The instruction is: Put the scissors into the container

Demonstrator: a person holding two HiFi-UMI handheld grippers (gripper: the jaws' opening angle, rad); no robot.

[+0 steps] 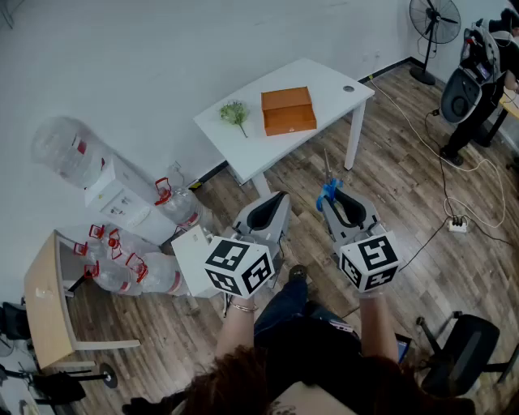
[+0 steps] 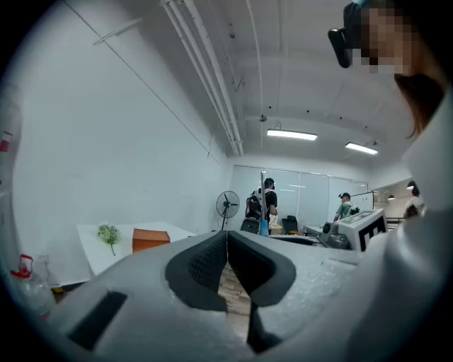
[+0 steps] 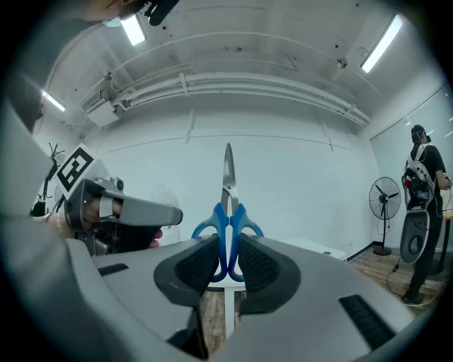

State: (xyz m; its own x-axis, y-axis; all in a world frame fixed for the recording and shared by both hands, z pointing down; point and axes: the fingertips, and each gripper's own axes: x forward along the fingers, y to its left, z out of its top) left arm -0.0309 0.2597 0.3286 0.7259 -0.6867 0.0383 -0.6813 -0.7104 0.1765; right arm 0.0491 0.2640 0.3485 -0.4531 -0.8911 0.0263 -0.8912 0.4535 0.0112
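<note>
Right tongs: jaws closed onto the blue plastic handle loops of the blue-handled steel scissors, both pads pressed against the loops. The blades were shut and pointed straight out past the jaw tips, away from me.

Left tongs: jaws drawn together, tips touching, nothing between them. I held this pair level with the right pair, just beside it on the left.

Both tongs were over the wood-plank floor, short of the near edge of the white rectangular table. So the scissors were in the air in my right tongs, well apart from the table and not in the container.

The container, an orange open-topped box, sat about mid-table, nearer the far edge. From the head view its inside looked bare. A small green leafy sprig lay beside the box toward the table's left end, not touching it.

Clear plastic water bottles with red handles were heaped on the floor against the wall to my left. A black standing fan stood in the far right corner of the room.
</note>
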